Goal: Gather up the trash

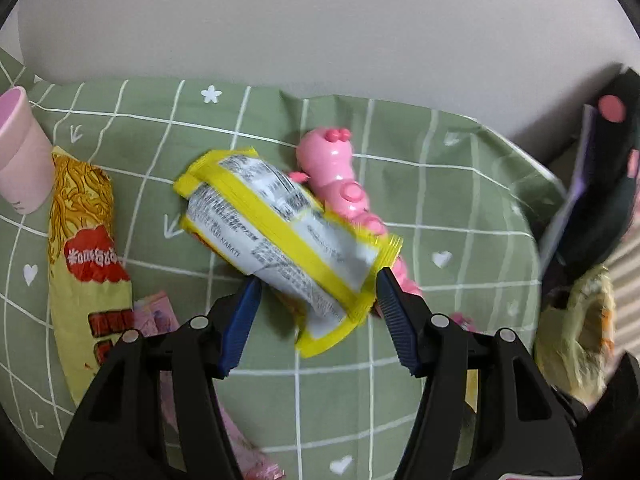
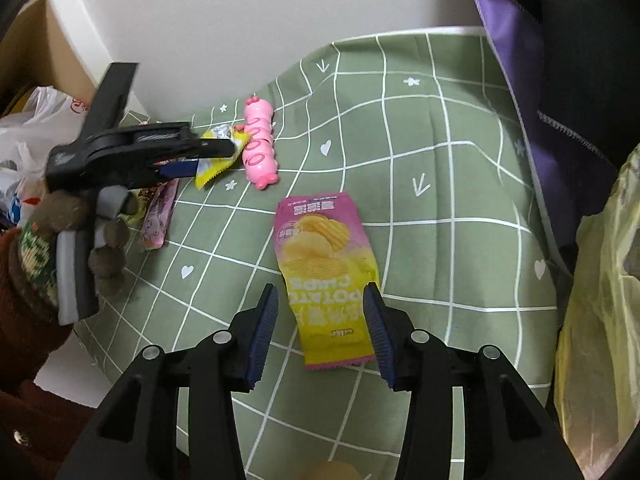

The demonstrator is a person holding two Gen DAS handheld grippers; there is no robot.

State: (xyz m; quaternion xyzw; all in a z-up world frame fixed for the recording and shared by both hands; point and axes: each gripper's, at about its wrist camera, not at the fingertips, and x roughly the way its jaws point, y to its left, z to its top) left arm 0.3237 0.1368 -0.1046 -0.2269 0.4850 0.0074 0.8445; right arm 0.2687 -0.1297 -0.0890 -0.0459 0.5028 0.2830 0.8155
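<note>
A yellow-and-silver snack wrapper (image 1: 280,224) lies slanted on the green checked cloth (image 1: 132,128), partly over a pink caterpillar toy (image 1: 340,184). My left gripper (image 1: 318,280) is open around the wrapper's near end, with its fingertips (image 1: 250,292) at the wrapper's two edges and no squeeze showing. The right wrist view shows the left gripper (image 2: 216,156) over the same wrapper (image 2: 218,160). A pink-and-yellow potato chip bag (image 2: 324,264) lies flat on the cloth. My right gripper (image 2: 322,291) is open astride its near half, pads apart from it.
A noodle snack packet (image 1: 84,248) and a pink cup (image 1: 20,152) are at the left. A pink wrapper (image 2: 158,216) lies near a gloved hand (image 2: 108,240). A yellow plastic bag (image 2: 600,300) hangs at the right under purple-black fabric (image 2: 540,80). White plastic bags (image 2: 36,120) sit far left.
</note>
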